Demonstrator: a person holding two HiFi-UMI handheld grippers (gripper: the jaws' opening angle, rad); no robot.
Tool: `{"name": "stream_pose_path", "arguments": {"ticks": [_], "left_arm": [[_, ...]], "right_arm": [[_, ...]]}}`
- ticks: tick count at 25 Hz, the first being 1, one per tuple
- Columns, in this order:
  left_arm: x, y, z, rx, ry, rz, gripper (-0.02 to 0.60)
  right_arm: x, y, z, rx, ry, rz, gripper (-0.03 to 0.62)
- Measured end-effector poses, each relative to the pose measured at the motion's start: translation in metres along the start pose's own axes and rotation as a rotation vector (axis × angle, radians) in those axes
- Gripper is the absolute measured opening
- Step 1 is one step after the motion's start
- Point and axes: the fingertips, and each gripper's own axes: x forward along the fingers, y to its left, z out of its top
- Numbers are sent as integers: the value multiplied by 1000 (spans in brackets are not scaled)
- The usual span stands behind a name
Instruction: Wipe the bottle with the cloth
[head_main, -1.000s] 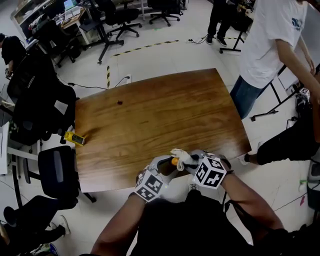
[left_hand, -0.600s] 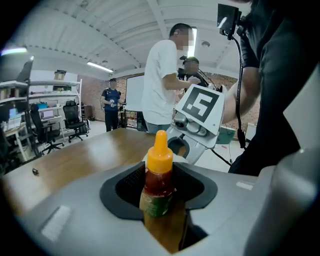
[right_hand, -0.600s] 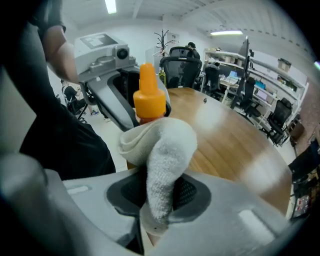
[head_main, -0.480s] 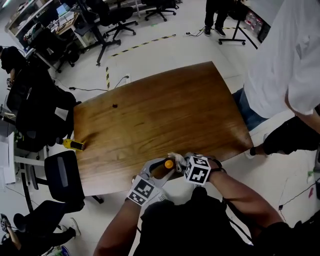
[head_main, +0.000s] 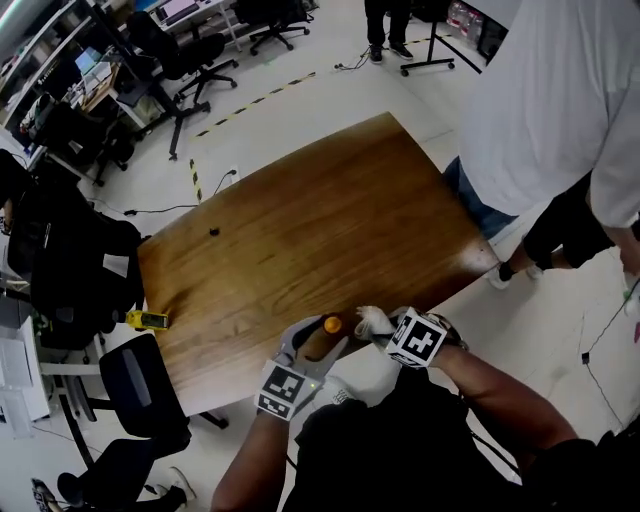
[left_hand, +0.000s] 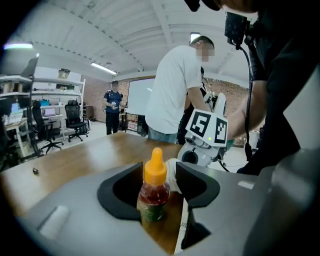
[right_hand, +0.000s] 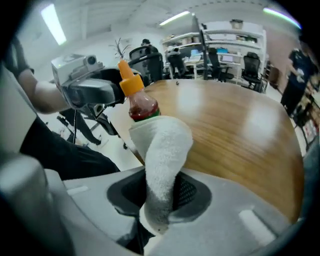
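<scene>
Wiping step. The bottle (left_hand: 153, 192) stands at the table's (head_main: 300, 230) near edge between the left gripper's (left_hand: 159, 184) jaws, which have just been opening and stand wide. The right gripper (right_hand: 159, 200) pinches the cloth (right_hand: 162, 150) beside it. The next move likely calls for steadying the bottle, then rubbing.

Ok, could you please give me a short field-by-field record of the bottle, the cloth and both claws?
sauce bottle: orange cap, upright near the edge of the wooden table
cloth: white, draped against the bottle's side
left claw: open, jaws have just been opening; bottle between them, not gripped
right claw: shut on the cloth
person: white shirt, standing beside the table
</scene>
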Motion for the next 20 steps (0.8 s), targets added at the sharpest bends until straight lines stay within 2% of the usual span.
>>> {"name": "stream_pose_path", "arguments": {"ticks": [3,5,6,8,9,10,14,18,20], "left_arm": [[-7,5,22,44,-49,-30,229],[-6,9,28,87,-49,-61,223],[-5,10,28,109,-39,-81,208],[-5,10,27,151,-17,-127,118],[-4,9,27,168,-9,-149,99],[-3,7,28,181,-3,-169,80],[0,5,28,177,6,-216,77],[1,1,27,131,-6,-224,77],[4,0,26,121,-15,-230,77]], "right_arm": [[-18,17,1,86,-121,-27,74],[-27,28,10,119,-231,-78,74],[-30,34,17,130,-288,-112,74],[-35,44,30,153,-393,-181,74],[-37,47,34,168,-431,-216,74],[-38,48,36,185,-457,-249,74],[-31,54,36,227,-477,-340,74],[-22,65,58,220,-542,-341,74],[-17,62,71,250,-581,-318,74]]}}
